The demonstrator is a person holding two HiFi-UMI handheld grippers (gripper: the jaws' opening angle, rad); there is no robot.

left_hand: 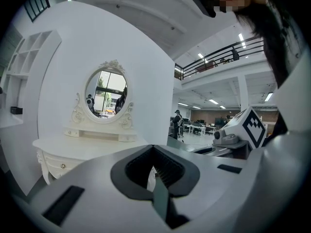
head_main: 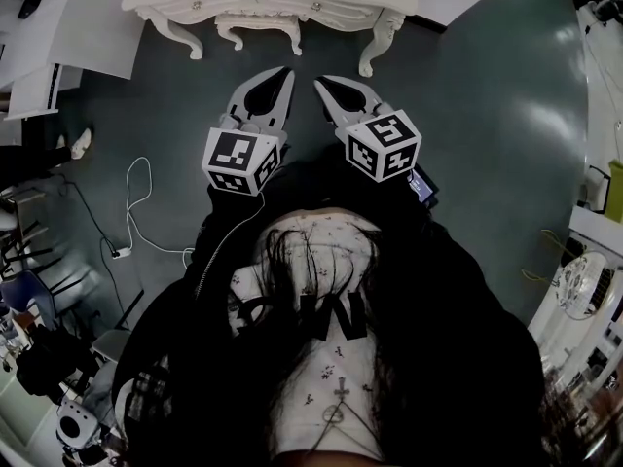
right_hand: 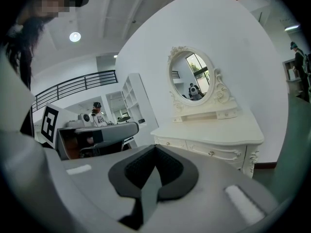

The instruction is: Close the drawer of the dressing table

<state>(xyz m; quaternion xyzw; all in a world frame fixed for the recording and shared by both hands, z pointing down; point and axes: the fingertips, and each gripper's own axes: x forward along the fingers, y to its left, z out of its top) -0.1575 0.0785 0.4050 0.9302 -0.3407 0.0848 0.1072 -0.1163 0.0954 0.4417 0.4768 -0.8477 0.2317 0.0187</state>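
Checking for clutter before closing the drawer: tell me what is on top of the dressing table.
An oval mirror on a low base stands at the back of the dressing table; nothing else shows on top. Anything behind the base is covered.

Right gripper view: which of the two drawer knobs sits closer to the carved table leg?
The right-hand knob, which is just beside the carved leg. The other knob sits further left, well away from that leg.
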